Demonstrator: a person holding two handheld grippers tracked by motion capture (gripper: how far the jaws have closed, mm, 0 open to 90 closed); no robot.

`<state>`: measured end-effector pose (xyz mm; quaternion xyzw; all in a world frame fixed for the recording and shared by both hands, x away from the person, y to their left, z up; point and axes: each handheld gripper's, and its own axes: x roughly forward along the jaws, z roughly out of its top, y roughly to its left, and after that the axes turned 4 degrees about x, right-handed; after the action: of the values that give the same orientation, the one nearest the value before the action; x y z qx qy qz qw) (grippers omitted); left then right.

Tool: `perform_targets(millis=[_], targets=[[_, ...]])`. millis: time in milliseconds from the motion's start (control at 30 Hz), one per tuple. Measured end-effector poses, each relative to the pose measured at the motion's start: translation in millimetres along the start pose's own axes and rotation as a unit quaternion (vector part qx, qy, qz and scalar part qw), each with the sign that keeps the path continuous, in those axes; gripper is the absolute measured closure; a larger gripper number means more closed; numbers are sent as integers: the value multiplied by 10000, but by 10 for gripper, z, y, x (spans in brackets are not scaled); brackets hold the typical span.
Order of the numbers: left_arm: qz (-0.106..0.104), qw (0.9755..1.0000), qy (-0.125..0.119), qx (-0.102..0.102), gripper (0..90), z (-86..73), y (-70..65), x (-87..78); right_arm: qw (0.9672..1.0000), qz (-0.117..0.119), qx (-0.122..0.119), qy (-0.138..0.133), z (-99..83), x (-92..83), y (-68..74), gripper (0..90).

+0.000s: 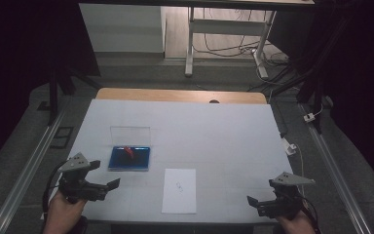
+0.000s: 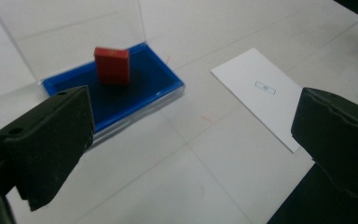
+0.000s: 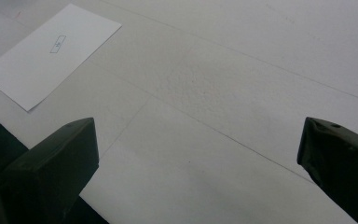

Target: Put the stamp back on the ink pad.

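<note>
A shallow blue case point(image 1: 139, 163) lies on the white table cover at the left, its clear lid point(image 1: 130, 135) standing open behind it. A small red block point(image 1: 128, 151) stands tilted inside the case. In the left gripper view the red block point(image 2: 112, 65) leans in the blue case point(image 2: 168, 80) beneath the clear lid point(image 2: 74, 32). My left gripper point(image 1: 104, 174) is open near the front left, short of the case, with nothing between its jaws point(image 2: 191, 140). My right gripper point(image 1: 262, 192) is open at the front right over bare cover point(image 3: 196, 154).
A white sheet of paper point(image 1: 179, 190) with a small printed mark lies at the front centre between the grippers, also seen as the paper point(image 2: 261, 93) and the paper point(image 3: 51, 51). The table's front edge runs just below both hands. A wooden strip point(image 1: 180, 95) borders the far side.
</note>
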<state>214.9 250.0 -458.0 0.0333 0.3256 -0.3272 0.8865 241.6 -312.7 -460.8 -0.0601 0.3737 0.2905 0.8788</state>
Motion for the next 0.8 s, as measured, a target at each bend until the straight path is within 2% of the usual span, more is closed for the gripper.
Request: perform_targets(millis=[200, 500, 667, 800], targets=[[182, 9997, 144, -67, 0, -136, -8, -68, 10000, 0, -7, 10, 1, 3, 4, 0], [268, 9988, 363, -164, 0, -283, -13, -98, 10000, -14, -19, 28, 2, 5, 4, 0], [424, 9973, 577, -150, 0, -313, -37, -97, 10000, -34, -44, 34, 3, 6, 13, 0], [461, 9964, 684, -196, 0, -312, -37, -80, 10000, -46, -44, 47, 5, 10, 16, 0]])
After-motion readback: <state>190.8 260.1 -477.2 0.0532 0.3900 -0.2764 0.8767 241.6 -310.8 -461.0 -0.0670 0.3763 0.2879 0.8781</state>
